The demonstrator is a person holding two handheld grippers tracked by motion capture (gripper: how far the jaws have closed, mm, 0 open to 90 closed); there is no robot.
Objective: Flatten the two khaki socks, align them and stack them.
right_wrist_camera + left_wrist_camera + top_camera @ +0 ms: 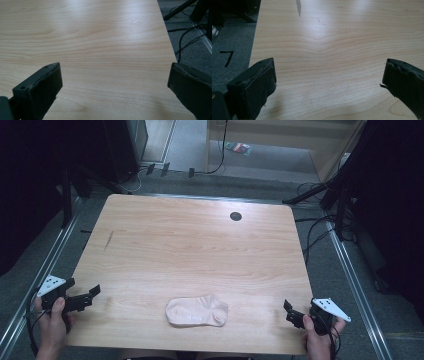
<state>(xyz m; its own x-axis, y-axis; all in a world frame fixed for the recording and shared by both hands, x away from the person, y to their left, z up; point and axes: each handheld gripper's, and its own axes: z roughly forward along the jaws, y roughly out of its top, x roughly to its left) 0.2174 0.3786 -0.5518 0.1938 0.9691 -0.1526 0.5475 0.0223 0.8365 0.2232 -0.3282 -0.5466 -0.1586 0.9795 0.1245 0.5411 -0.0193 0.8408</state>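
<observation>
Pale pink ankle sock (197, 311) flat on light wooden table (190, 245). Left tool (82, 299), right tool (295, 314) flank sock, both wide open, empty. Best pinch opposite sock ends squarely.

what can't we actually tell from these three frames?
- Sock, high view: too small and blurred to tell whether it is one sock or a folded pair.
- Object on the floor beyond the table, high view: too small to identify.
- Person's forearms: cut off by the high view's bottom edge; left hand and right hand show partly.
- Floor mark, left gripper view: meaning unclear.
</observation>
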